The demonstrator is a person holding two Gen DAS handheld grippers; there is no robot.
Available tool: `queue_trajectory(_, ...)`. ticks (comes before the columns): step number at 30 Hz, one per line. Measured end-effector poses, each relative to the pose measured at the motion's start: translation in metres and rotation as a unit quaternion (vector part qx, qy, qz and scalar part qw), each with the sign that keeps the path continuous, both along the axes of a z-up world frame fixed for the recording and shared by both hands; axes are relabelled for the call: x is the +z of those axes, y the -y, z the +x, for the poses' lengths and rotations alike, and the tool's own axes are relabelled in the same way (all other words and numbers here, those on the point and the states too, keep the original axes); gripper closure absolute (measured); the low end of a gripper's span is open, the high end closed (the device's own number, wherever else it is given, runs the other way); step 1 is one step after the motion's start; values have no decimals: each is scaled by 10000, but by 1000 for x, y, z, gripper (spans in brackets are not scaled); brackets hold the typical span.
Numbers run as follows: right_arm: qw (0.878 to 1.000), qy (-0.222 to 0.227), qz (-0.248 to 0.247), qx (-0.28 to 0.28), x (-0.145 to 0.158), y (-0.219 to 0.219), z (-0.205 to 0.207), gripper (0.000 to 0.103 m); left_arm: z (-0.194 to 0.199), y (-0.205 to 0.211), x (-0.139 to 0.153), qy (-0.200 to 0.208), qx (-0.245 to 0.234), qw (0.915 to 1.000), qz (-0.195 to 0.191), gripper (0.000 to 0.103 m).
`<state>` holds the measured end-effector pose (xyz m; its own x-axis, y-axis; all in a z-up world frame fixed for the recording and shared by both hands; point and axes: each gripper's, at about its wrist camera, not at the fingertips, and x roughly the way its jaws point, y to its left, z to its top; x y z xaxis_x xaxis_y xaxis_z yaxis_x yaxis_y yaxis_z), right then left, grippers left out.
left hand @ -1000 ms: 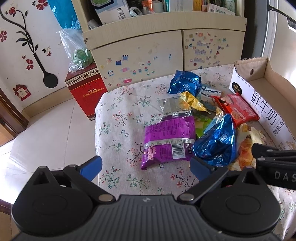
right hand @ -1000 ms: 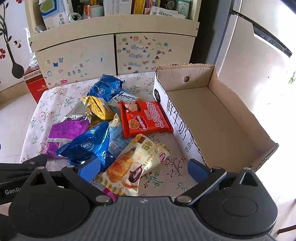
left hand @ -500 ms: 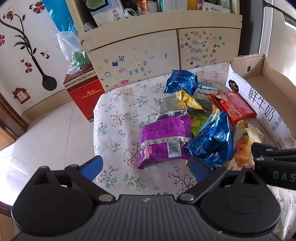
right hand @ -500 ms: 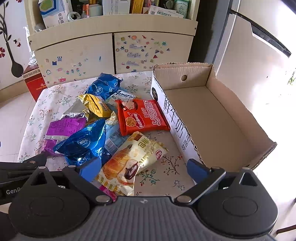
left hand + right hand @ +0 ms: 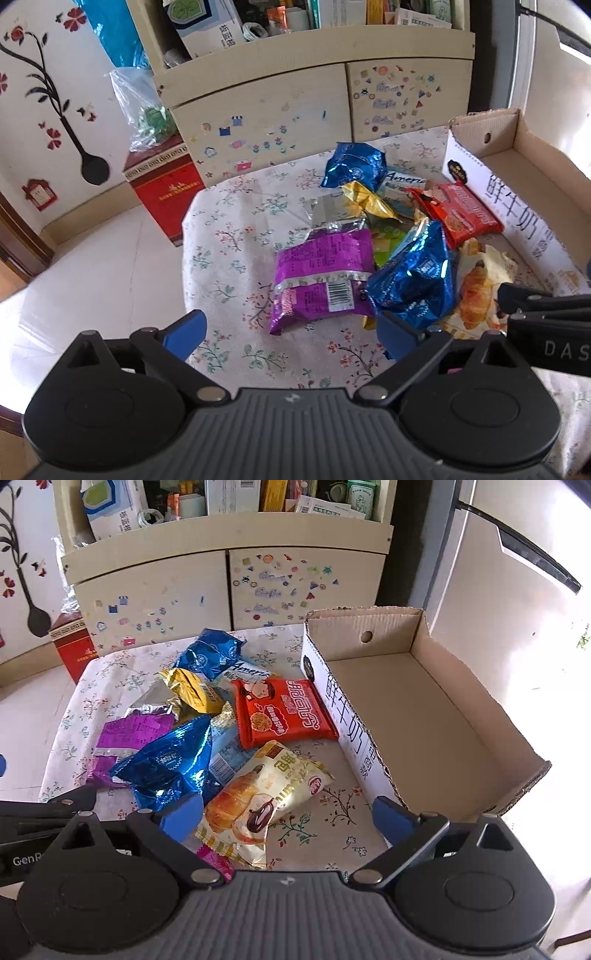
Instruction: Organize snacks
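Both tongs have drawn back slightly from the snack pile (image 5: 221, 731); left tongs (image 5: 291, 330) and right tongs (image 5: 291, 812) hang spread wide, holding nothing. The box (image 5: 424, 701) beside the pile is bare. Slick, overlapping packets could slip or drag neighbours. Lower packets are half hidden.

Cardboard box (image 5: 417, 701) open-topped; snack pile (image 5: 207, 731) crowds beside it.

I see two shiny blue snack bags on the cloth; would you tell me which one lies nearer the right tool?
The larger blue bag beside the croissant packet, close to the right tool. The other blue bag lies at the pile's far end, toward the cabinet.
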<state>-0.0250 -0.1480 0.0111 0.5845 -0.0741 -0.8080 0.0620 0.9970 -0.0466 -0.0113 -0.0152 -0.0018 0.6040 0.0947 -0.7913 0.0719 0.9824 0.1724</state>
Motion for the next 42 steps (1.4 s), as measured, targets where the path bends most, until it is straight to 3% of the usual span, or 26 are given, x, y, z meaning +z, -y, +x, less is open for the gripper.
queue_trajectory(3,9995,84,254,162,4,8,-3,2,2,-11,3,-68,-7,9992,-383,3)
queue_trajectory(11,9972,124,587,451,2,32,-22,2,9,-48,4,-118,298,9956,-885,3)
queue_trajectory(17,9923,-315,1039,598,-18,37,-33,8,8,-43,4,81,-263,9964,-807,3)
queue_trajectory(24,9891,-545,1303,414,-31,40,-29,15,23,-11,-2,20,-751,9902,-1180,3)
queue_trajectory(30,9894,-550,1321,232,-30,46,-28,16,40,19,-15,-108,-964,9876,-1236,4)
queue_trajectory(35,9877,-590,1442,89,-32,52,-25,17,49,42,-28,-160,-1197,9877,-990,3)
queue_trajectory(40,9870,-541,1512,2,-31,54,-22,18,58,48,-43,-335,-1007,9900,-928,4)
queue_trajectory(42,9868,-541,1529,-10,-31,53,-20,18,59,48,-47,-347,-957,9915,-812,11)
